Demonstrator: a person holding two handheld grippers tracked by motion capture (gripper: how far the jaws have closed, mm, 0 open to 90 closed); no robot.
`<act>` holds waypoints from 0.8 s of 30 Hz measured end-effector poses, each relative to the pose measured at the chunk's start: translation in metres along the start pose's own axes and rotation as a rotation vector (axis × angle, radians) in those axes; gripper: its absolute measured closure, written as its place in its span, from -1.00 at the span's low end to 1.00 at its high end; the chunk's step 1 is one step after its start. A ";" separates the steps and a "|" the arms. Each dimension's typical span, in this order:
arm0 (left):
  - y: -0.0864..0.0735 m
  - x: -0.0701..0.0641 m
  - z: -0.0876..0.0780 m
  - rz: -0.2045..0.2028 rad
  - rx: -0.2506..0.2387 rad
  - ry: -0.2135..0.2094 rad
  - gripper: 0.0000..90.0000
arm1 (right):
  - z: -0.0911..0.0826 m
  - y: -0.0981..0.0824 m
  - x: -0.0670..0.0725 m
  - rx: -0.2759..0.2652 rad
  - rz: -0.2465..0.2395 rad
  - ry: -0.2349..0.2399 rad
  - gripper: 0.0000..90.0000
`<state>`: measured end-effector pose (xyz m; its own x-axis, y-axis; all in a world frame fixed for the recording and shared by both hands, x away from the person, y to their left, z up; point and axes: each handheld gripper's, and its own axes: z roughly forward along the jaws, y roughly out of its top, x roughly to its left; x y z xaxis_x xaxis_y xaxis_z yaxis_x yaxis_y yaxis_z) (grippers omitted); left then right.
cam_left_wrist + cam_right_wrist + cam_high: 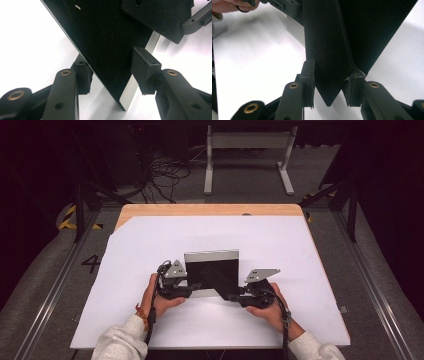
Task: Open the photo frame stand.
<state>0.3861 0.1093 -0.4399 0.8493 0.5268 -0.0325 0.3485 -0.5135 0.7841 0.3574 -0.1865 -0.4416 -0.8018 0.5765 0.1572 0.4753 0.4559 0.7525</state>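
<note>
A square black sheet (212,270) with a pale grey band (211,255) along its far edge lies at the middle of the white-covered table (150,240). Its near right part is folded up into a pointed black flap (327,50). My left gripper (192,287) is at the sheet's near left corner. In the left gripper view that corner (112,62) sits between the jaws (112,72), with a pad against it on each side. My right gripper (232,296) is at the near right, and its pads (308,75) press the tip of the flap from both sides.
The wooden table edge (210,210) shows beyond the white cover. On the floor behind stand a grey metal frame (247,142) and loose cables (165,172). White surface lies open to the left, right and front of the sheet.
</note>
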 end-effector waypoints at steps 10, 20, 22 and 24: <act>0.000 -0.001 -0.002 0.005 -0.013 0.014 0.23 | -0.003 0.003 0.005 0.024 -0.045 -0.021 0.45; 0.000 -0.003 -0.005 0.019 -0.030 0.017 0.37 | -0.005 0.005 0.006 0.035 -0.096 -0.042 0.44; 0.000 -0.004 -0.005 0.019 -0.036 0.011 0.39 | -0.006 0.005 0.006 0.032 -0.100 -0.040 0.42; 0.000 -0.004 -0.006 0.023 -0.036 0.011 0.40 | -0.006 0.005 0.005 0.036 -0.104 -0.037 0.41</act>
<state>0.3804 0.1108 -0.4362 0.8524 0.5228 -0.0079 0.3144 -0.5005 0.8066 0.3531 -0.1855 -0.4328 -0.8337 0.5495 0.0553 0.4036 0.5380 0.7400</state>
